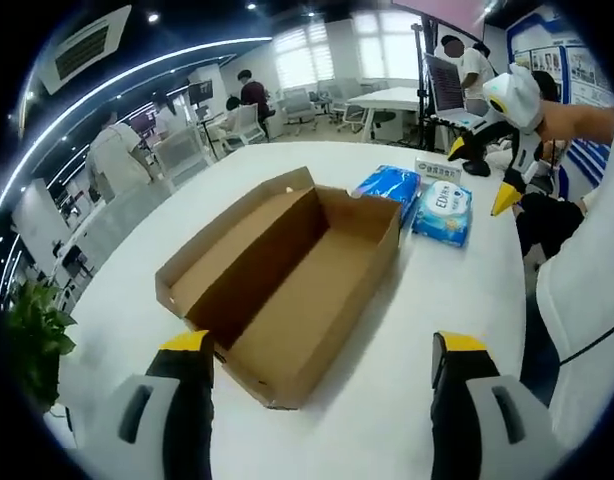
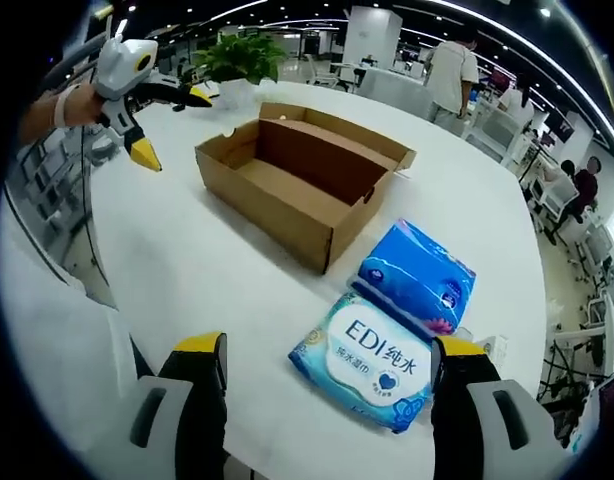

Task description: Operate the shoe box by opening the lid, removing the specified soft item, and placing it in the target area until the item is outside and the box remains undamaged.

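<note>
A brown cardboard shoe box (image 1: pixel 287 280) lies in the middle of the white table (image 1: pixel 467 300); its lid is folded back and its inside is bare. Beyond it lie two soft tissue packs side by side, a blue one (image 1: pixel 392 188) and a white-and-blue "EDI" one (image 1: pixel 442 212). My left gripper (image 1: pixel 322 345) is open just before the box's near end. In the right gripper view the EDI pack (image 2: pixel 372 365) sits between the jaws of my open right gripper (image 2: pixel 327 347), with the blue pack (image 2: pixel 417 275) and the box (image 2: pixel 297 180) further on. Both grippers hold nothing.
The other hand-held gripper hangs open above the table's rim in each view: the right gripper (image 1: pixel 480 172) and the left gripper (image 2: pixel 172 125). A potted plant (image 2: pixel 242 55) stands beyond the box. A small card (image 1: pixel 437 168) stands behind the packs. People, chairs and desks surround the table.
</note>
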{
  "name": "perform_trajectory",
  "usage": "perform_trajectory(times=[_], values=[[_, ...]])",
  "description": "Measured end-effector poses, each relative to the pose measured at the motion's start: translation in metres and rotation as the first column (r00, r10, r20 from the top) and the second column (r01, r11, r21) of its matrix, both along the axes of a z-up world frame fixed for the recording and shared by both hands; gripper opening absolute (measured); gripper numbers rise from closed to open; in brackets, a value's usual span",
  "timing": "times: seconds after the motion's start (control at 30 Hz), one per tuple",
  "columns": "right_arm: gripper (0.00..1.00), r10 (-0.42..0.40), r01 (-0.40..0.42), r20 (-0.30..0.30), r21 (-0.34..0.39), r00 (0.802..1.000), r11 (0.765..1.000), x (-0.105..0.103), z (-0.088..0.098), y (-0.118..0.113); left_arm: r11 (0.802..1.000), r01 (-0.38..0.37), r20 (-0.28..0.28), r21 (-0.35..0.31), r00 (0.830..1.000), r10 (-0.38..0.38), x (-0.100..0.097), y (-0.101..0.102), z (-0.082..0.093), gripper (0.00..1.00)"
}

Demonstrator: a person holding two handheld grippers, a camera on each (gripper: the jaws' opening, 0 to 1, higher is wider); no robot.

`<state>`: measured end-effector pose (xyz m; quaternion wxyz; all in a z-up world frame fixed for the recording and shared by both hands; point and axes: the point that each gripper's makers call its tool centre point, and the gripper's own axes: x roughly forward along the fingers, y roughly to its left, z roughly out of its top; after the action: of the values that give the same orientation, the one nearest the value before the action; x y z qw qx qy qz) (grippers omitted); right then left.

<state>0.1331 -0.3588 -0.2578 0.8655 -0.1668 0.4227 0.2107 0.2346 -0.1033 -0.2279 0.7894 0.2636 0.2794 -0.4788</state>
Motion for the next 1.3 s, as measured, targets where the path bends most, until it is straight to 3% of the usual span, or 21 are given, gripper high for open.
perform_trajectory(times=[0.3,0.4,0.47,0.53,0.57,0.67,0.97,1.1,1.23,1.27,1.3], values=[[0.85,-0.015,0.015,-0.003,-0.014,1.0,1.0,0.004,0.004,0.021,0.991,0.123,-0.003,0.054,0.992,-0.123,0.023,-0.001,-0.016,0.85],[0.85,-0.021,0.021,-0.005,-0.017,1.0,1.0,0.006,0.003,0.026,0.985,0.16,-0.033,0.064,0.987,-0.158,0.025,-0.003,-0.026,0.76],[0.85,-0.027,0.027,-0.008,-0.017,1.0,0.999,0.008,0.004,0.031,0.971,0.229,-0.059,0.068,0.973,-0.225,0.022,-0.006,-0.033,0.67],[0.85,-0.032,0.031,-0.008,-0.019,0.999,0.999,0.011,0.004,0.039,0.959,0.263,-0.062,0.107,0.964,-0.257,0.021,-0.004,-0.04,0.66],[0.85,-0.033,0.032,-0.009,-0.022,0.999,0.999,0.012,0.004,0.042,0.937,0.314,-0.071,0.153,0.949,-0.306,0.018,-0.002,-0.05,0.66],[0.85,-0.035,0.034,-0.013,-0.026,0.999,0.999,0.015,0.002,0.052,0.918,0.358,-0.074,0.168,0.934,-0.35,0.016,-0.003,-0.059,0.6],[0.85,-0.053,0.053,-0.008,-0.029,0.999,0.998,0.013,0.0,0.073,0.893,0.398,-0.116,0.211,0.917,-0.381,0.016,-0.005,-0.081,0.48],[0.85,-0.074,0.074,-0.002,-0.005,0.997,0.997,0.019,0.001,0.076,0.879,0.414,-0.141,0.237,0.91,-0.39,0.016,-0.005,-0.09,0.29],[0.84,-0.066,0.066,-0.01,-0.014,0.998,0.998,0.025,0.001,0.078,0.86,0.415,-0.149,0.297,0.91,-0.387,0.018,0.002,-0.1,0.3],[0.84,-0.065,0.065,0.003,-0.009,0.998,0.998,0.03,0.006,0.079,0.842,0.447,-0.139,0.3,0.894,-0.425,0.017,-0.001,-0.103,0.29],[0.84,-0.067,0.067,0.001,-0.006,0.998,0.998,0.032,0.006,0.079,0.841,0.451,-0.145,0.298,0.892,-0.427,0.016,-0.001,-0.105,0.28]])
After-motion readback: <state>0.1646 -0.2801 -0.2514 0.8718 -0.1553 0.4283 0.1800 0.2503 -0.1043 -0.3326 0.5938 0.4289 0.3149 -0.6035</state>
